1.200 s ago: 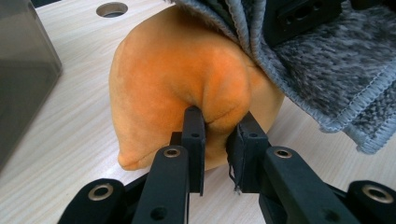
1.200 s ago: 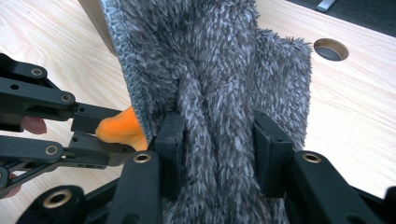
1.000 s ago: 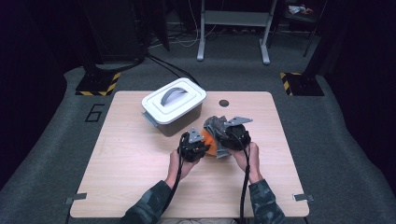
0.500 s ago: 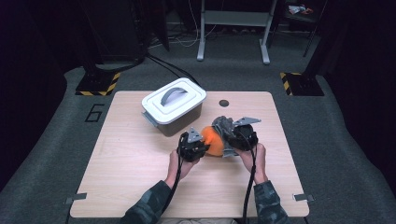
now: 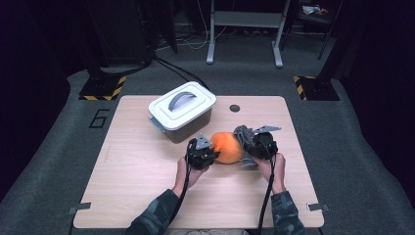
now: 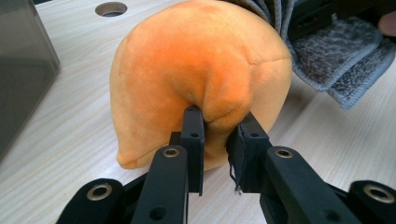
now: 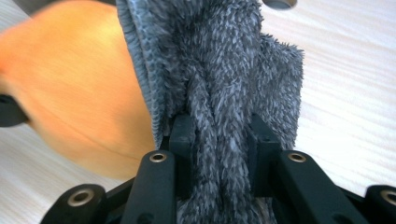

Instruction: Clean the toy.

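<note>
Orange plush item [image 5: 227,147], rounded, soft-surfaced; lies on the wooden worktop [image 5: 137,171] near its middle, somewhat toward the right edge, just in front of the lidded box. Left claw [image 6: 219,135] closed on a pinched fold of the plush, its two black jaws nearly together with orange fabric bulging between and above them; in the high view the left claw [image 5: 200,152] sits at the plush's left side, the person's left hand [image 5: 188,171] behind it, forearm reaching in from the near edge in a patterned sleeve. Grey towel [image 7: 219,70], shaggy pile with a stitched hem; bunched against the plush's right side, touching it, partly resting on the worktop. Right claw [image 7: 222,135] clamped on a thick fold of the towel, jaws held apart by the cloth alone; in the high view the right claw [image 5: 257,144] stands at the plush's right, the right hand [image 5: 269,166] behind it, wrist straight, cable trailing back along the forearm. White box [image 5: 182,111] with handled lid, closed, set toward the far edge, left of centre. Round hole [image 5: 235,107] in the worktop near the far edge.
</note>
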The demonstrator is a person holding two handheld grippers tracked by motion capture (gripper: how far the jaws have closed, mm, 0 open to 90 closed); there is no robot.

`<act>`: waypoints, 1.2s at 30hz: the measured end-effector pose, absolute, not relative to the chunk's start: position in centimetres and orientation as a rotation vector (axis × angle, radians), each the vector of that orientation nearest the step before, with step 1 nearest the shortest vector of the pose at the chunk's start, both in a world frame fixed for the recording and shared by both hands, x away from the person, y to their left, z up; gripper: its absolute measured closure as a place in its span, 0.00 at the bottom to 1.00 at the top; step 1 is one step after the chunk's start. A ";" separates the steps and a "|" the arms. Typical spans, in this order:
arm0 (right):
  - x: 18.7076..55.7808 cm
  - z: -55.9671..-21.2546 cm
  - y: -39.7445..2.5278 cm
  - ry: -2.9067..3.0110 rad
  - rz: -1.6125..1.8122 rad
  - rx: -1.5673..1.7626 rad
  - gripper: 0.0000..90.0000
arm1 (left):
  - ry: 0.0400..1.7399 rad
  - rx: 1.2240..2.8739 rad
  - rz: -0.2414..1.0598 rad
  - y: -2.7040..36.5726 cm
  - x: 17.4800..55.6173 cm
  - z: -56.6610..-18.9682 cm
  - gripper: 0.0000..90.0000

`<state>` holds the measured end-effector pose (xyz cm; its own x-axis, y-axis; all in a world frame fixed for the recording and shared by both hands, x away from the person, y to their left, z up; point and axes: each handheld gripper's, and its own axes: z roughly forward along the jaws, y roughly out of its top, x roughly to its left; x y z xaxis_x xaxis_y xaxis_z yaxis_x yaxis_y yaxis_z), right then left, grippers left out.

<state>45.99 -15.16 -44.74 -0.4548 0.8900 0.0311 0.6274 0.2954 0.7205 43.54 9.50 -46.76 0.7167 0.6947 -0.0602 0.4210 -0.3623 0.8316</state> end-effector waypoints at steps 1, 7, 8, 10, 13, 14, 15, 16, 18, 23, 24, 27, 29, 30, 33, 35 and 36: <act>46.1 -44.9 -15.3 2.189 0.956 1.375 0.76 | 0.852 2.007 0.379 9.5 43.5 -46.8 0.85; 46.4 -45.7 -15.8 2.191 0.922 1.410 0.76 | 0.852 2.008 0.374 9.5 43.5 -46.8 0.84; 46.5 -45.9 -16.0 2.192 0.913 1.413 0.76 | 0.851 2.011 0.369 9.6 43.6 -46.7 0.84; 46.5 -45.9 -16.0 2.193 0.917 1.427 0.76 | 0.853 2.006 0.374 9.6 43.6 -46.8 0.84; 46.3 -45.5 -16.0 2.179 0.917 1.412 0.77 | 0.862 2.002 0.372 9.7 43.6 -46.7 0.84; 46.2 -45.3 -15.9 2.171 0.915 1.407 0.77 | 0.864 2.003 0.372 9.7 43.6 -46.7 0.84; 46.1 -44.9 -15.8 2.172 0.926 1.400 0.77 | 0.864 2.003 0.372 9.7 43.6 -46.7 0.84; 46.0 -44.6 -15.7 2.166 0.933 1.377 0.77 | 0.865 1.999 0.369 9.9 43.7 -46.8 0.84; 45.6 -43.7 -15.4 2.157 0.966 1.341 0.77 | 0.867 1.998 0.366 9.8 43.6 -46.8 0.84; 44.8 -41.7 -13.6 2.167 1.025 1.246 0.77 | 0.864 2.000 0.366 9.8 43.6 -46.8 0.84; 44.6 -41.4 -13.1 2.176 1.030 1.227 0.77 | 0.861 2.007 0.362 9.8 43.6 -46.7 0.84; 44.3 -40.9 -11.7 2.204 1.060 1.165 0.77 | 0.864 2.000 0.366 9.7 43.5 -46.7 0.84; 44.3 -40.8 -11.1 2.211 1.070 1.159 0.77 | 0.860 2.003 0.368 9.6 43.5 -46.7 0.84; 44.4 -41.0 -10.2 2.245 1.088 1.129 0.77 | 0.858 2.002 0.367 9.6 43.4 -46.7 0.84; 44.5 -41.4 -9.3 2.259 1.034 1.098 0.77 | 0.860 2.010 0.379 9.6 43.5 -46.7 0.84; 44.6 -41.4 -9.3 2.257 1.019 1.094 0.77 | 0.860 2.008 0.369 9.8 43.5 -46.8 0.84; 44.6 -41.5 -9.3 2.242 1.011 1.116 0.77 | 0.855 2.010 0.372 9.8 43.5 -46.8 0.84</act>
<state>44.63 -9.27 -41.48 -0.5795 0.8128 -0.0594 0.4936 0.4080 0.7680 43.53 9.75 -46.77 0.7163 0.6948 -0.0651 0.4267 -0.3622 0.8287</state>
